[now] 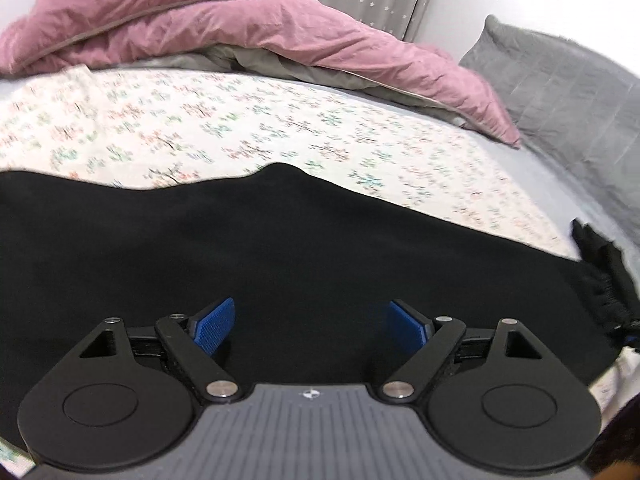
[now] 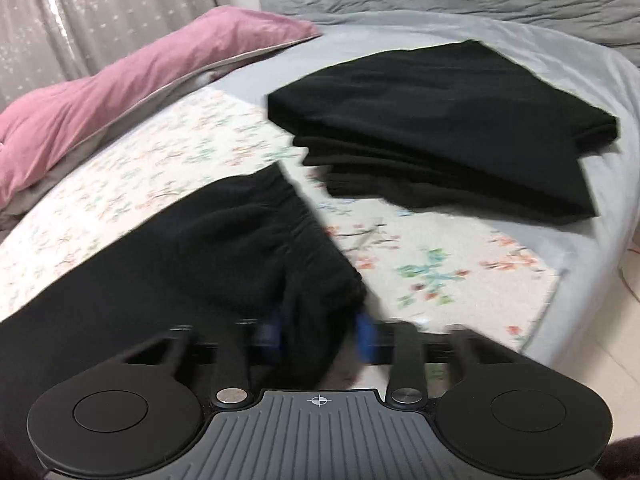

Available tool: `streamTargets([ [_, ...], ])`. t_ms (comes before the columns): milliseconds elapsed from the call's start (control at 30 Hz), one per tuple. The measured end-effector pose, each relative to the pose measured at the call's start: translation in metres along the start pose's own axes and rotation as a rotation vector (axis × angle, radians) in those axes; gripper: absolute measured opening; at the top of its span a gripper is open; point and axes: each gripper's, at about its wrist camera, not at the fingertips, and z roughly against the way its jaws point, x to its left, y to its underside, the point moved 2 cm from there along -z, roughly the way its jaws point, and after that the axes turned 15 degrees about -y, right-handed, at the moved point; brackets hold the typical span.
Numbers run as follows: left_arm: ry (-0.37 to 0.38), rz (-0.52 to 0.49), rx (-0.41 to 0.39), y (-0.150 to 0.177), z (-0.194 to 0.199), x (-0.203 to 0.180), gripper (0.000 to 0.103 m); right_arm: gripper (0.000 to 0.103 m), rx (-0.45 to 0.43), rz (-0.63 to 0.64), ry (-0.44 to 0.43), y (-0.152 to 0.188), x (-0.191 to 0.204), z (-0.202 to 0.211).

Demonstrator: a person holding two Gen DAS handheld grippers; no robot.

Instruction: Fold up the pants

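Floral sheet (image 1: 248, 120) covers the bed; pink duvet (image 1: 200, 12) behind.

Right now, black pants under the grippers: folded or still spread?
Spread. The black pants lie flat along the floral sheet, gathered waistband exposed, unlike the folded black stack behind.

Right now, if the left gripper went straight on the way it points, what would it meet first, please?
Most likely the flat black fabric pants: the open left gripper points down at them, nothing between its blue pads. Depth is unclear.
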Motion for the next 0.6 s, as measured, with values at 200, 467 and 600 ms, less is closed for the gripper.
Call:
streamTargets([
  [200, 0.116, 0.103, 0.082, 0.003, -0.010, 0.005, 0.103, 0.018, -0.077, 0.169, 0.021, -0.012, 0.045, 0.022],
  [467, 0.263, 0.197, 0.124, 0.002, -0.011, 0.003, 0.103, 0.017, -0.107, 0.581, -0.094, 0.000, 0.168, 0.038],
  [600, 0.346, 0.255, 0.158, 0.006, -0.015, 0.004, 0.103, 0.018, -0.055, 0.760, -0.197, 0.036, 0.227, 0.034],
])
